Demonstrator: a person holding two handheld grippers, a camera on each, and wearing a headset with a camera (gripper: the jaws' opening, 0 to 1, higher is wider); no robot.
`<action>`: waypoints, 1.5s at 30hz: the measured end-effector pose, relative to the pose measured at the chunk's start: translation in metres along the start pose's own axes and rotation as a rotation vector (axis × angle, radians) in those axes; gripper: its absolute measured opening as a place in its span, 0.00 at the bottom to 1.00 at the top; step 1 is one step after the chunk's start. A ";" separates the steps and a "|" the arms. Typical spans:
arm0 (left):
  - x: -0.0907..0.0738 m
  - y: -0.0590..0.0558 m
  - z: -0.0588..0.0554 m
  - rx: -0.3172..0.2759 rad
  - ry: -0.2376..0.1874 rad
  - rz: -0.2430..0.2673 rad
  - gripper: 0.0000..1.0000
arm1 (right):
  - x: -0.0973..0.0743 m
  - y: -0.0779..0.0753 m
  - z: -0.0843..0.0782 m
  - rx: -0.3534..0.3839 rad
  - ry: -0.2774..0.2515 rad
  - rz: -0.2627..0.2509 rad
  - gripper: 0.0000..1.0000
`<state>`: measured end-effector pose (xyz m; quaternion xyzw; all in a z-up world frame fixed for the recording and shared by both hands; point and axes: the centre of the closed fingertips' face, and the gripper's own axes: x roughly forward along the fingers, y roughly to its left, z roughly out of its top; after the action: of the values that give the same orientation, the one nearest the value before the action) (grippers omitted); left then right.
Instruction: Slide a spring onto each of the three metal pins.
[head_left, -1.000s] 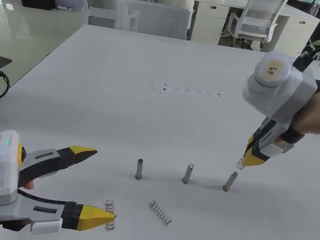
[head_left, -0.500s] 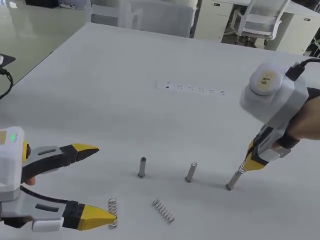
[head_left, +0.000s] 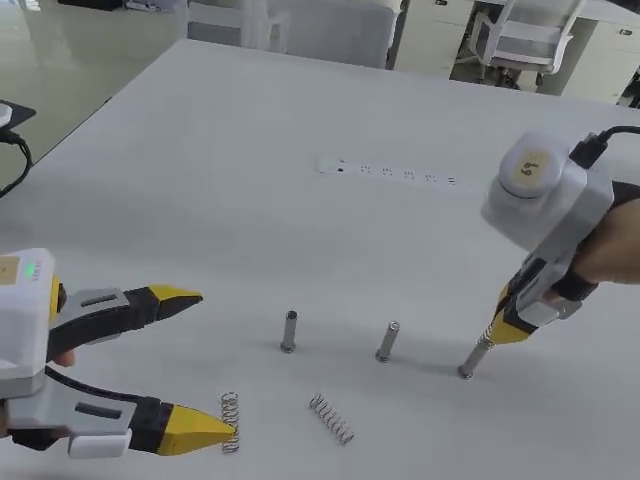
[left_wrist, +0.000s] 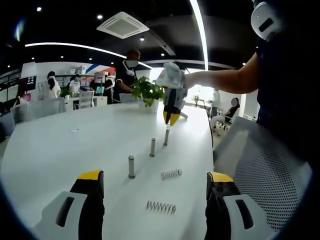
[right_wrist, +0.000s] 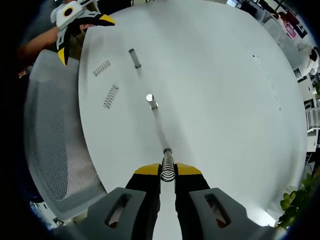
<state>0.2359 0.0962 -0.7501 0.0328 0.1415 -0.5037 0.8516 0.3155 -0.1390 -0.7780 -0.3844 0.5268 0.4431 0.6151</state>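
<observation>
Steel-grey and closely coiled, a short spring is clamped between the yellow-tipped jaws of the right gripper. Its free end meets the top of the rightmost pin, as seen in the head view. Whether the coil has gone over the pin's tip cannot be told.

The middle pin and the left pin stand bare, slim metal posts each with a small flared foot. The three form a spaced row on the white table.

Two more springs lie flat on the near side of the row. The longer spring rests at a slant in front of the gap between the left and middle pins. The second spring lies just beside the tip of one jaw of the left gripper. That gripper's black-and-yellow jaws are spread wide with nothing between them.

Farther across the tabletop, a power strip sits set into the surface. In the right gripper view, a grey mesh chair stands against the table's edge.
</observation>
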 end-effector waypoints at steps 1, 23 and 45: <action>0.000 0.000 0.000 -0.002 0.002 0.000 0.82 | 0.001 0.000 0.000 0.003 0.002 0.005 0.07; 0.002 0.002 -0.001 -0.009 0.014 -0.004 0.81 | 0.037 -0.003 -0.005 0.000 0.043 0.015 0.07; -0.001 0.004 -0.002 -0.013 0.014 0.001 0.79 | 0.056 -0.009 -0.008 0.008 0.051 0.002 0.08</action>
<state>0.2381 0.0994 -0.7520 0.0308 0.1509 -0.5021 0.8510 0.3243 -0.1415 -0.8344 -0.3925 0.5445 0.4316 0.6026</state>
